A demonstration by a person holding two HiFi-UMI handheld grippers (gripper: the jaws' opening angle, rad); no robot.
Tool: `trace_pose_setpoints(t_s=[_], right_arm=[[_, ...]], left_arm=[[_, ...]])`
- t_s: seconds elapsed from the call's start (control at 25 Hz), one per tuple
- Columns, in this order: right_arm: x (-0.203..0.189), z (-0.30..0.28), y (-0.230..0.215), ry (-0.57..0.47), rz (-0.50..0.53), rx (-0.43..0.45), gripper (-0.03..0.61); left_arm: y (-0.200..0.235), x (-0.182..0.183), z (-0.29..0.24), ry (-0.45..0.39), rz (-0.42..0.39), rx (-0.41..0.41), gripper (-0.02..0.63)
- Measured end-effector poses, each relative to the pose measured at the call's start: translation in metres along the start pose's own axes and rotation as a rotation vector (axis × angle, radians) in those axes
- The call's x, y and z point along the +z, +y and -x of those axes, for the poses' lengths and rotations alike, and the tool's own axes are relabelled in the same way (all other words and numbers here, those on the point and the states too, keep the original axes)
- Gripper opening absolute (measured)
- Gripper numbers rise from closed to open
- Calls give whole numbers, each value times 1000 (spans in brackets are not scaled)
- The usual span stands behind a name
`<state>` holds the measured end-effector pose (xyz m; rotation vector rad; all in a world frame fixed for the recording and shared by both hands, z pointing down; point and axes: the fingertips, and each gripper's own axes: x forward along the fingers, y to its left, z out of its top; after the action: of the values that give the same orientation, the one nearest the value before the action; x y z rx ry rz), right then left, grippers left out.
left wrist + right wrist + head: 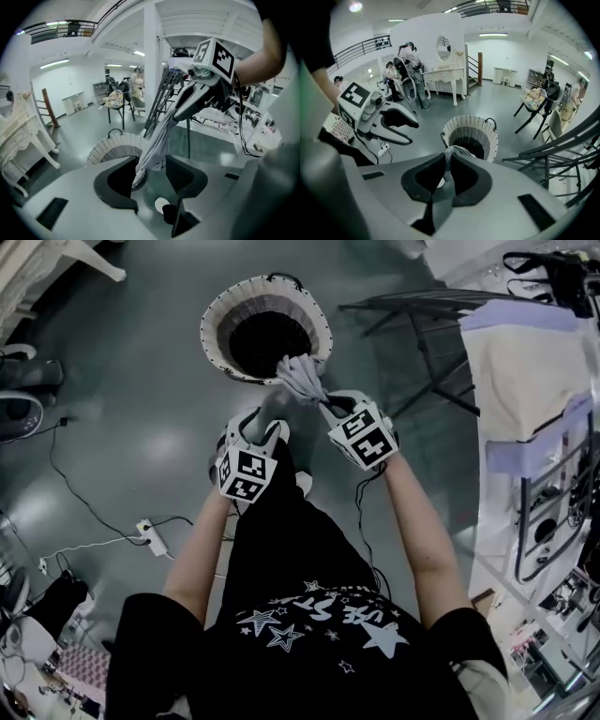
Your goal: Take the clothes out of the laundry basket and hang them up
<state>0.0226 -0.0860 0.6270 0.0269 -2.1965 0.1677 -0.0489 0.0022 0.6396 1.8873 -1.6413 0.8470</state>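
Observation:
The round woven laundry basket stands on the floor ahead of me, dark inside. A light grey garment is bunched up above its near rim, and my right gripper is shut on it. In the right gripper view the jaws pinch the garment above the basket. My left gripper stays open just left of it. In the left gripper view the garment hangs down from the right gripper into the gap between the open left jaws, with the basket behind.
A dark folding drying rack stands to the right of the basket, with pale cloths draped beyond it. A white power strip and cables lie on the floor at the left. A white table and people are farther off.

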Motion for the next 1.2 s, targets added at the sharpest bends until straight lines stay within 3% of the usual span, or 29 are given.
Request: trace_pose_setpoints(t_s=[0.32, 0.52, 0.72, 0.92, 1.08, 1.2], right_arm=[[14, 39, 33, 39, 191, 32, 48], [20, 51, 35, 83, 287, -4, 43], [23, 58, 29, 90, 297, 1, 44], [31, 59, 18, 90, 267, 28, 44], [43, 59, 8, 98, 240, 0, 46], [54, 60, 1, 65, 199, -17, 54]], left_arm=[[-51, 85, 18, -100, -520, -290, 216], [-71, 117, 14, -115, -759, -425, 216], [-77, 116, 2, -35, -930, -541, 216], [-76, 122, -18, -12, -1000, -550, 214], [-70, 134, -24, -30, -1058, -530, 102], [-62, 140, -25, -9, -1042, -538, 53]])
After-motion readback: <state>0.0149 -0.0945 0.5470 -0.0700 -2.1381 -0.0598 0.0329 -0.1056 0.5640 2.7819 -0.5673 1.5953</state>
